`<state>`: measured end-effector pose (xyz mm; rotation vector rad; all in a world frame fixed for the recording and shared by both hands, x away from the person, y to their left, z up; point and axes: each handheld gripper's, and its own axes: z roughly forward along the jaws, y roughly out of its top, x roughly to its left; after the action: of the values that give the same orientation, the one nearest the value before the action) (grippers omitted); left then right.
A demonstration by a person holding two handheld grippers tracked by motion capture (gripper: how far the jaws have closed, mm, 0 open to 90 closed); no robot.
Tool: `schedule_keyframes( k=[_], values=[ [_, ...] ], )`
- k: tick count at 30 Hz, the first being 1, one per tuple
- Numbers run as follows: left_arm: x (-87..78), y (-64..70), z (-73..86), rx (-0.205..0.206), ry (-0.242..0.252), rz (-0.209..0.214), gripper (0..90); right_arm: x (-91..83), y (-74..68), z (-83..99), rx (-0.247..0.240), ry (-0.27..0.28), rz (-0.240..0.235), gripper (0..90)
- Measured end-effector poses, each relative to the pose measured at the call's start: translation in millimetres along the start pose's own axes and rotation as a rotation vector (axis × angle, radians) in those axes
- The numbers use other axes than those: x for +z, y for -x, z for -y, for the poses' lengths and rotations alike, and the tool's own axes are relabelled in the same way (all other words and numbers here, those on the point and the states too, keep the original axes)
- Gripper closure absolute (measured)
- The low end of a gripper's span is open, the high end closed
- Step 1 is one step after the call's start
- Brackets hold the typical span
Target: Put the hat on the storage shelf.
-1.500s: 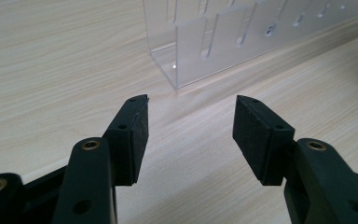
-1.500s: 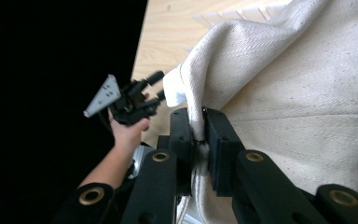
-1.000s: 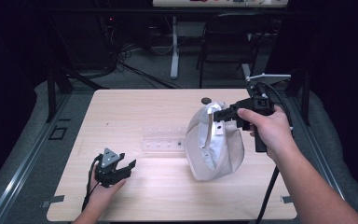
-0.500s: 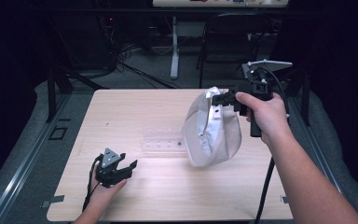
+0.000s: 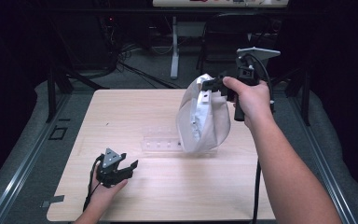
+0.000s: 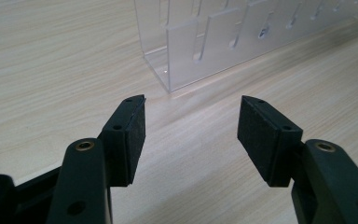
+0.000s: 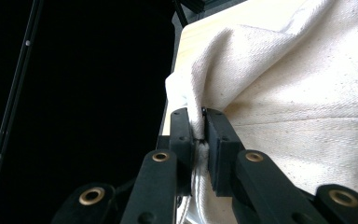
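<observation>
Above worktop [image 5: 168, 196], far right: right claw [image 7: 200, 122] pinching bunched edge of white cloth bag [image 5: 200, 119], lifting it clear, bag hanging over clear acrylic rack [image 5: 161, 140]. Near left corner: left claw [image 6: 191, 135] gaping wide, gripping nothing, resting low, pointing at rack.
</observation>
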<state>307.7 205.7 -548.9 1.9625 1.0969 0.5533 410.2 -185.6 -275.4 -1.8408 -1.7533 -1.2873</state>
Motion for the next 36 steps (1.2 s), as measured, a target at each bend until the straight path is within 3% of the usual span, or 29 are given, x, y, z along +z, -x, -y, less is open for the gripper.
schedule_keyframes(
  k=[13, 19, 25, 28, 36],
  values=[
    [1.1, 2.7, -0.7, 0.041, -0.019, -0.007, 45.4, 25.0, 3.8, -11.9, 0.050, 0.036, 0.036, 82.3],
    [1.6, 7.0, -1.6, 0.040, -0.011, 0.005, 45.3, 31.0, 6.0, -14.2, 0.060, 0.049, 0.063, 82.2],
    [0.4, 13.2, -5.5, 0.068, 0.020, 0.005, 43.8, 38.0, 10.6, -15.1, 0.073, 0.055, 0.077, 82.2],
    [-0.2, 19.3, -12.1, 0.079, 0.041, 0.048, 44.8, 44.6, 13.8, -14.7, 0.080, 0.056, 0.068, 82.2],
    [3.0, 42.6, -32.2, 0.125, 0.073, 0.100, 45.9, 50.2, 11.2, -12.8, 0.072, 0.051, 0.051, 82.2]
  ],
)
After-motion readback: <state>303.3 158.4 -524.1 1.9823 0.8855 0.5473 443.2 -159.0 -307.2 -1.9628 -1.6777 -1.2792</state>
